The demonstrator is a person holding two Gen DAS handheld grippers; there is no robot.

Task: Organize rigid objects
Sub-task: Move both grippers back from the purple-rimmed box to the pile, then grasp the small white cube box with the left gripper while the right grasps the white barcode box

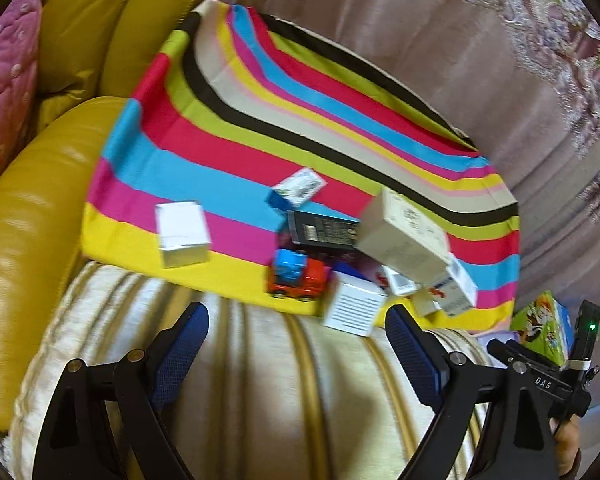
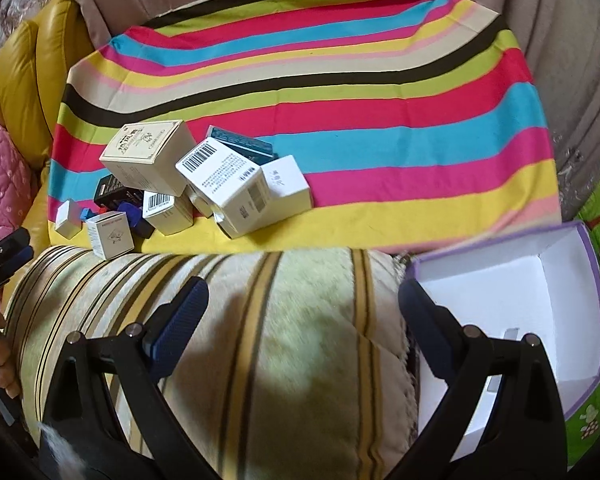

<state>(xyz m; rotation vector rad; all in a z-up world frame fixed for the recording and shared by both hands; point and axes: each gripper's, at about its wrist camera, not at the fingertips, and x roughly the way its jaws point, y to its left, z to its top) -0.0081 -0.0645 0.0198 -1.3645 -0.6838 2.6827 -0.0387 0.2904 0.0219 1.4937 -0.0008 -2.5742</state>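
Boxes heaped on striped cloth; both grippers empty, short of the pile.

The pile of boxes (image 2: 204,176), with a toy truck (image 1: 296,276) (red and blue), lies at the near edge of the striped cloth (image 2: 340,92). It sits ahead and right of the left gripper (image 1: 296,344), ahead and left of the right gripper (image 2: 302,312). Both point steeply down over a cushion (image 2: 284,344), jaws wide, holding nothing. An open box (image 2: 512,280) lies beside the right gripper.

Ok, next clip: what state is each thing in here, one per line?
Left gripper: jaws open, empty, over the striped cushion.
Right gripper: jaws open, empty.
Purple box: open, looks empty.
Pile of cartons: jumbled, leaning on each other.
Toy truck: upright beside the pile.
Lone white carton: apart, closed.
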